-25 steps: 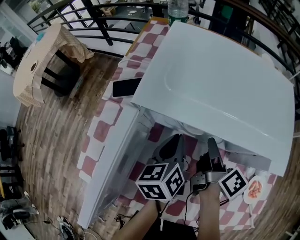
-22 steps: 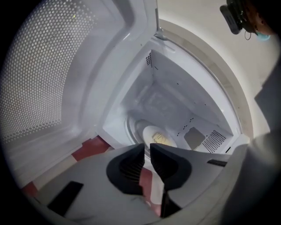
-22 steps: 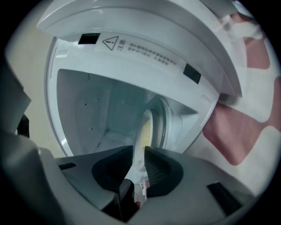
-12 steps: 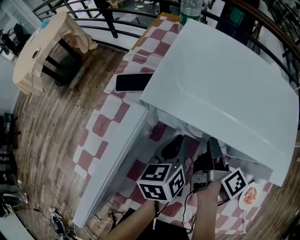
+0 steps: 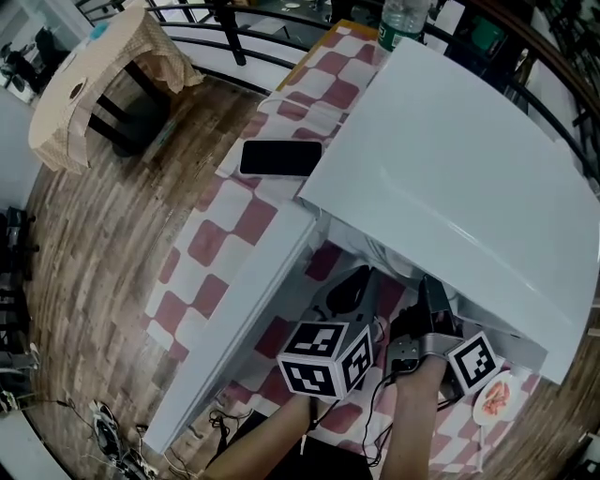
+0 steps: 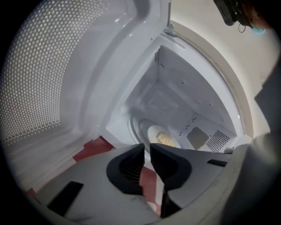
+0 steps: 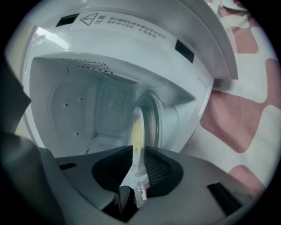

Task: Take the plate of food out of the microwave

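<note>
A white microwave (image 5: pixel 450 169) stands on a red-and-white checked cloth with its door (image 5: pixel 234 347) swung open to the left. Inside, a white plate of yellowish food (image 6: pixel 163 138) rests on the turntable. My left gripper (image 5: pixel 361 281) hovers before the opening; in the left gripper view it (image 6: pixel 147 147) shows only a slim gap with nothing in it. My right gripper (image 5: pixel 433 292) reaches into the cavity. Its jaws have just been opening, and the plate's near rim (image 7: pixel 137 127) runs edge-on between them (image 7: pixel 138 149).
A black phone (image 5: pixel 279 157) lies on the cloth left of the microwave. A water bottle (image 5: pixel 405 19) stands behind it. A small dish of pink food (image 5: pixel 494 396) sits at the front right. A cloth-draped chair (image 5: pixel 103 75) stands on the wooden floor.
The head view has drifted, so the microwave and the phone sit lower and further right in the picture. Both grippers stay at the microwave's mouth; the right one's cube has tilted a little.
</note>
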Demonstrator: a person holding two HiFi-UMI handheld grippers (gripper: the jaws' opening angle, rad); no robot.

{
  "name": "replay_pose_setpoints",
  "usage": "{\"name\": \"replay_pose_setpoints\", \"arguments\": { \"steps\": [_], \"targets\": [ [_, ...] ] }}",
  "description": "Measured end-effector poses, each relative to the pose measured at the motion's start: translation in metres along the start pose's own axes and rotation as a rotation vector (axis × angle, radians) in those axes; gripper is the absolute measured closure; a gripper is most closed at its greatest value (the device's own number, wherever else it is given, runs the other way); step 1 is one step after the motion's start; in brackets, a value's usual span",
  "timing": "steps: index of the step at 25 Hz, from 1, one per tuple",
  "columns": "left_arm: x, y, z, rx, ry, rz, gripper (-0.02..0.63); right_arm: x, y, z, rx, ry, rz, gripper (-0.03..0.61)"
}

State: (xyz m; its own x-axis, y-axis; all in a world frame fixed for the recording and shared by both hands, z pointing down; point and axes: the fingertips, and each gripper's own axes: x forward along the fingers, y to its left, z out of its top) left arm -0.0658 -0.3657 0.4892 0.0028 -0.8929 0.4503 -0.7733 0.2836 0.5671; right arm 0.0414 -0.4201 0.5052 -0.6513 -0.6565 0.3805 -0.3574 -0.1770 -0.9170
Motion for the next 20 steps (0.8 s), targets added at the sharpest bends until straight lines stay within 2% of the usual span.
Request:
{"name": "replay_pose_setpoints", "arguments": {
  "steps": [8, 10, 15, 20],
  "targets": [
    [0.0021, 0.0030, 0.0014, 0.003, 0.006, -0.006, 0.548, 0.0052, 0.0018, 0.0000, 0.029, -0.018, -0.017, 0.476],
    [0.0020, 0.0031, 0.0010, 0.003, 0.009, -0.007, 0.548, 0.0051, 0.0018, -0.0004, 0.034, -0.023, -0.014, 0.523],
    [0.0020, 0.0011, 0.0015, 0.002, 0.010, -0.015, 0.548, 0.0038, 0.0018, 0.0011, 0.044, -0.031, -0.023, 0.527],
    [0.0005, -0.0020, 0.0018, 0.000, 0.007, -0.028, 0.548, 0.0041, -0.0014, -0.0003, 0.054, -0.034, -0.022, 0.564]
  ]
}}
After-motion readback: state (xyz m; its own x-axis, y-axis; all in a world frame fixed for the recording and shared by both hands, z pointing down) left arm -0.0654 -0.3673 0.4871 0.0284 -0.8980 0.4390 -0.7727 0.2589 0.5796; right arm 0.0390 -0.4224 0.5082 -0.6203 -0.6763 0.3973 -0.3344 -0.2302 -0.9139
